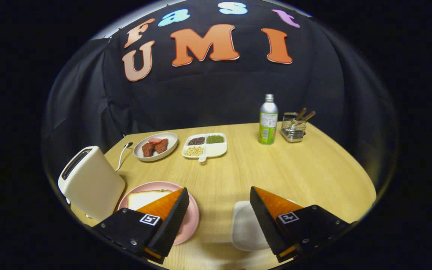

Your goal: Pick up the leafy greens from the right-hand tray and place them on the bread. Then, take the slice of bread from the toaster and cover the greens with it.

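Bread slice (146, 198) lies on the pink plate (191, 221), just to the right of the cream toaster (90, 183), and a small fleck of green shows at its right edge, next to your left finger. Whether more greens sit on it you cannot tell, since that finger covers part of the slice. Your gripper (219, 204) hangs above the near edge of the wooden table (276, 168) with its jaws spread wide and nothing between them. The left finger overlaps the pink plate and the right finger overlaps the white tray (244, 228), which lies just right of the plate; the part of the tray you can see is bare. The toaster stands tilted in this view with its slot (76, 163) facing up and dark, and a white cord (122, 155) runs from behind it toward the back of the table.

Beyond your fingers, a grey oval plate (156, 146) holds two brown pieces of meat with something red on top. Just beside it on the right is a white divided dish (204, 145) with dark, green and pale beans in separate compartments. Farther right stand a bottle with a green label (268, 120) and, near it, a metal basket (293, 127) with wooden handles sticking out.
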Motion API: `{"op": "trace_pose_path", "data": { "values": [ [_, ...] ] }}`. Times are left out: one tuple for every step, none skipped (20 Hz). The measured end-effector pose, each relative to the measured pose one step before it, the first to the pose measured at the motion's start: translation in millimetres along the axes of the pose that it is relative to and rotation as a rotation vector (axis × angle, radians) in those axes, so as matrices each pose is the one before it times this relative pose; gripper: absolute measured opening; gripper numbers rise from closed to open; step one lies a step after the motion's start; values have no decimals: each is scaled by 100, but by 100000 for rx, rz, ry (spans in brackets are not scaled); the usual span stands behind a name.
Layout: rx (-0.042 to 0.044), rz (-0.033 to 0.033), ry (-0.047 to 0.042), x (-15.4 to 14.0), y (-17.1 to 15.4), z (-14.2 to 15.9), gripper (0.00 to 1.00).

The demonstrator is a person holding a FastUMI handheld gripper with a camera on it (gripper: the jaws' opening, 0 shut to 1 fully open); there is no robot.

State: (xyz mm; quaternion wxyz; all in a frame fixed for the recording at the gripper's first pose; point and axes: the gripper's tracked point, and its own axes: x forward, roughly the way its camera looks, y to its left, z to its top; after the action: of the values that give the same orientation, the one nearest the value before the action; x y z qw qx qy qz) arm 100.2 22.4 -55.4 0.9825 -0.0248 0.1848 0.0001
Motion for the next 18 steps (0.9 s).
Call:
{"op": "trace_pose_path", "data": {
  "values": [
    [-1281, -2578, -3589, -670, -1408, 1191, 98],
    [-1775, -2306, -3621, -774, -1298, 1207, 98],
    [-1944, -2164, -3860, -576, -1141, 998, 97],
    [-1819, -1643, -3552, -675, -1006, 996, 97],
    [-1467, -1200, -3130, -689, -864, 799, 97],
    [-974, -818, -2472, -671, -717, 773, 97],
    [-699, -78, -2341, -666, -404, 544, 97],
    [-519, 226, -2285, -684, -329, 575, 97],
    [-429, 124, -2400, -487, -356, 656, 98],
    [-253, -71, -2211, -514, -282, 549, 97],
    [-59, 314, -1879, -403, -118, 426, 98],
    [327, 602, -1570, -442, -65, 376, 97],
    [790, 337, -1642, -246, 23, 263, 97],
    [660, 267, -1612, -257, -13, 342, 98],
    [430, -156, -1483, 26, -259, 199, 98],
    [132, -537, -1283, -68, -335, 151, 98],
    [-129, -1034, -1135, 59, -415, 150, 98],
    [-351, -1437, -705, -26, -559, 88, 98]
  ]
}}
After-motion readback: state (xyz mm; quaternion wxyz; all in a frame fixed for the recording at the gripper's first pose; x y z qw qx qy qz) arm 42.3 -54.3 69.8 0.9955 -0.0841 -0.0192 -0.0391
